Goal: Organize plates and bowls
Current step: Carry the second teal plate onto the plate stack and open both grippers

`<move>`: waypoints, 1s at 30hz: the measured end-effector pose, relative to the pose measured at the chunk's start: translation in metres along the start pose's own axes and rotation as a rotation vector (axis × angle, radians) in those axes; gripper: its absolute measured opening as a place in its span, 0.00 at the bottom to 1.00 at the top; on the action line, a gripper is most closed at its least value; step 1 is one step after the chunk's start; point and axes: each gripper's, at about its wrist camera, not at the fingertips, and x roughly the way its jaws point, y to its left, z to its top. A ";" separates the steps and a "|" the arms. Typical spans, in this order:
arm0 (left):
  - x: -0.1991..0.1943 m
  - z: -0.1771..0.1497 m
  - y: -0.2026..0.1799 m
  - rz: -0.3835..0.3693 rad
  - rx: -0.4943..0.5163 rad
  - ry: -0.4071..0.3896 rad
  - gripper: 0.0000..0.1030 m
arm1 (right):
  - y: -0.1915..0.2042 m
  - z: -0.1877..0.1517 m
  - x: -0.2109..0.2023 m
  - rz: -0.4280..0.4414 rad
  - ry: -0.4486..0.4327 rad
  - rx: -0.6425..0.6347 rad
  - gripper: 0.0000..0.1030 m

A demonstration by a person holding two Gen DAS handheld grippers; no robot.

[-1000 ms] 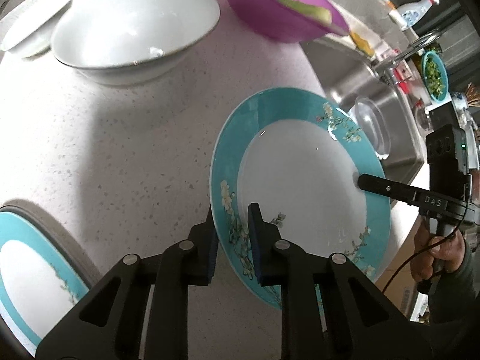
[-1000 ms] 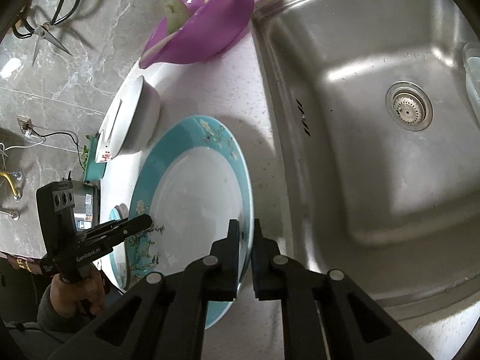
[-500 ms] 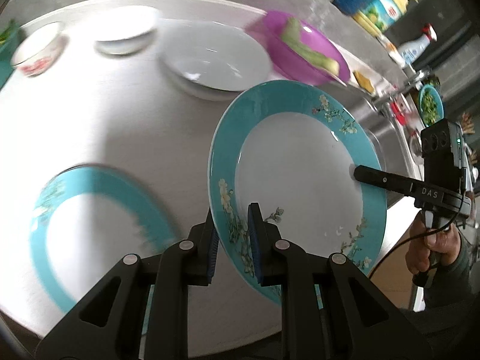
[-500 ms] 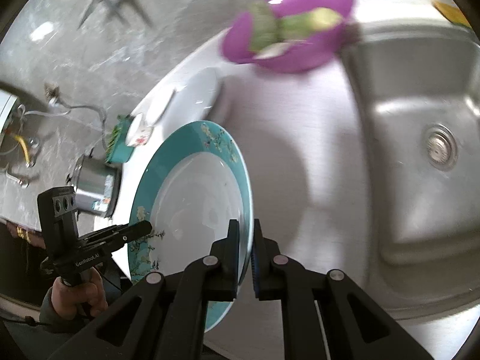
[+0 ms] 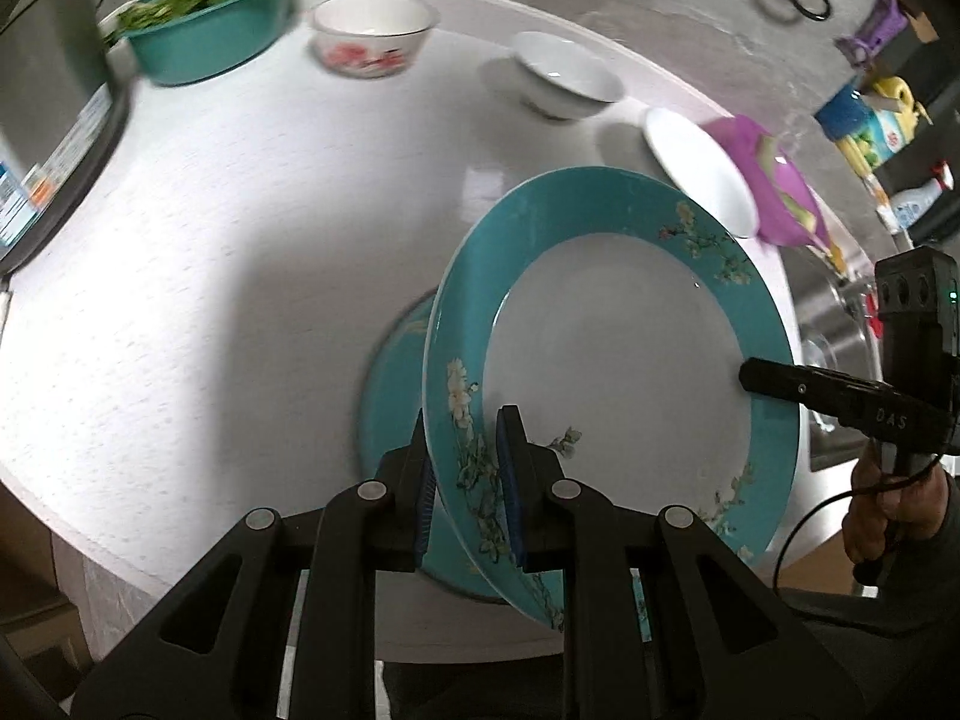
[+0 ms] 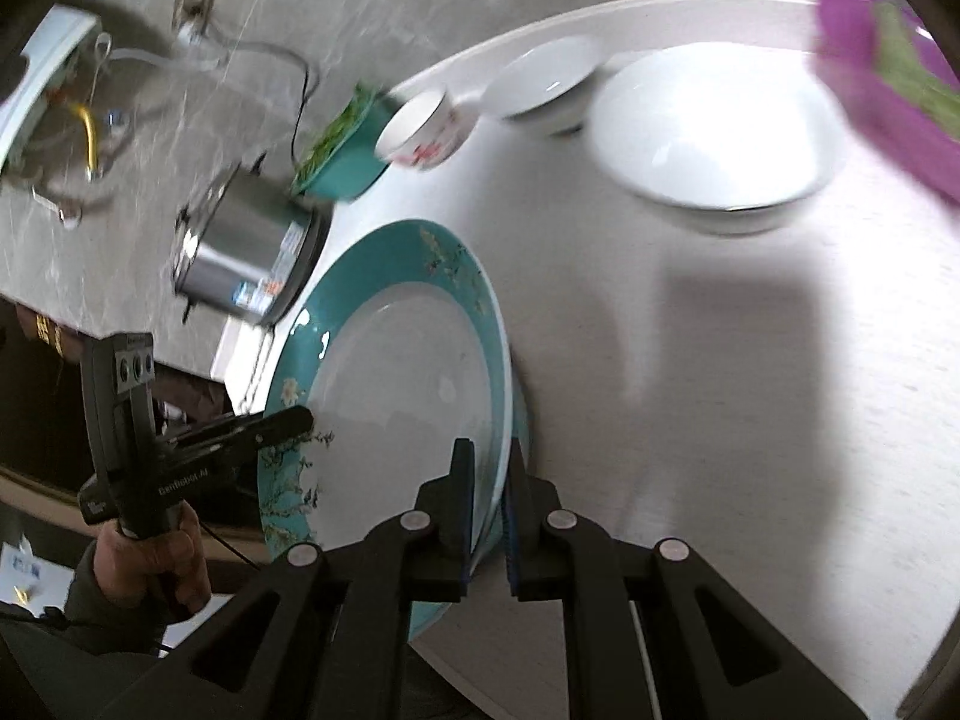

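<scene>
**Plate carried across the counter to its twin**

Both grippers clamp one teal-rimmed plate (image 5: 612,360) by opposite rim edges. The left gripper (image 5: 465,474) is closed on the near rim, its blue pads (image 5: 425,492) pressed to either face; the right gripper (image 6: 489,507) is closed on the far rim, seen edge-on in its own view. The plate is airborne and tilted, clear of the counter (image 5: 252,252).

Change over the last second: the plate has left the sink side of the counter and travelled sideways, rising slightly. The sink, close beside it a second ago, now shows only as a sliver at the frame edge. The second plate (image 5: 390,396), which lay well apart at the start, now sits directly under the carried one, only its left arc showing. Both grips are unchanged throughout the carry.

New things have entered view at the back of the counter: a teal basin (image 5: 210,42) of greens, a flowered bowl (image 5: 372,30), a small white bowl (image 5: 564,81), a large white bowl (image 6: 714,132) and a purple basin (image 5: 774,186).

Reading for the task: the transport step appears nearly done. What likely remains is to level the plate, lower it onto its twin so the rims align, then release both grips. A tilted landing risks rim striking rim.
</scene>
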 end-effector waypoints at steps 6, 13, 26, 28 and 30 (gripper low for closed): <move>0.007 -0.010 0.030 0.011 -0.003 0.017 0.17 | 0.011 -0.006 0.026 -0.030 0.045 -0.027 0.11; 0.030 -0.012 0.026 0.005 0.011 0.023 0.18 | 0.015 -0.008 0.034 -0.094 0.045 -0.061 0.11; 0.056 -0.013 0.018 0.034 0.045 0.019 0.20 | 0.030 -0.019 0.048 -0.246 0.023 -0.206 0.16; 0.060 -0.013 0.016 0.045 0.057 0.025 0.21 | 0.033 -0.022 0.051 -0.281 0.022 -0.244 0.18; 0.063 -0.014 0.012 0.055 0.072 0.023 0.22 | 0.035 -0.024 0.053 -0.310 0.022 -0.271 0.19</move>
